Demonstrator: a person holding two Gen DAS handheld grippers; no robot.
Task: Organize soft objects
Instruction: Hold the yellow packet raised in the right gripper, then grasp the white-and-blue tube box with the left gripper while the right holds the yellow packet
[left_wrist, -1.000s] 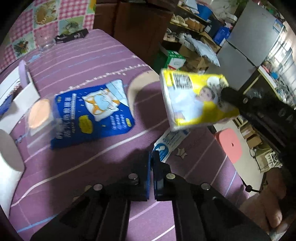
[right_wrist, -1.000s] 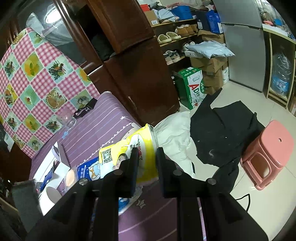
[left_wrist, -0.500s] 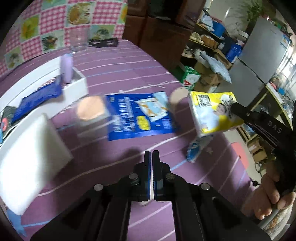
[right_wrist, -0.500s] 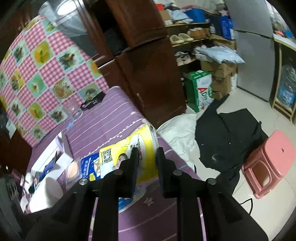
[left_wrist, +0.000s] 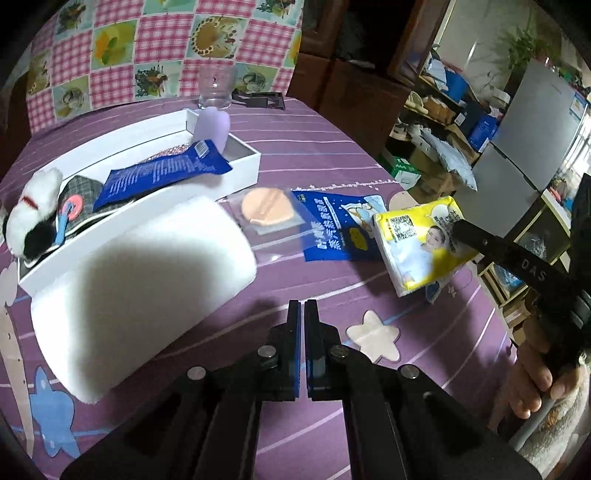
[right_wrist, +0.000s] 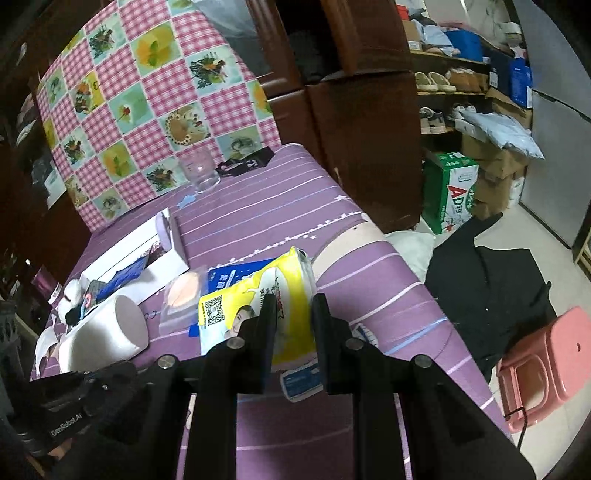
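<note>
gripping the yellow tissue pack (right_wrist: 258, 295) between its two fingers, our right gripper (right_wrist: 293, 314) holds it lifted above the purple striped tablecloth (left_wrist: 314, 155), the pack tilted with its printed code face turned up and to the left. in the left wrist view the same pack (left_wrist: 417, 243) hangs at the right of the scene, over the right edge of a flat blue packet (left_wrist: 332, 225) that lies on the cloth, with a small white and blue packet just below it. our left gripper (left_wrist: 303, 332) has its jaws clenched together on nothing, over bare cloth at the near side, close to a pale star patch.

left of the blue packet we see an orange round pad in a clear sleeve (left_wrist: 264, 208), and left of that a big white foam roll (left_wrist: 140, 280) lying on its side. behind the roll sits a long white box (left_wrist: 240, 166) holding another blue pouch (left_wrist: 162, 173), a lilac piece (left_wrist: 212, 125) at its far end, and a white and black plush toy (left_wrist: 31, 214) at its left end. a clear glass (left_wrist: 216, 86) stands at the far side of the table, in front of a pink checked cloth. a hand (left_wrist: 535, 384) shows at the right edge on the right gripper's handle.
</note>
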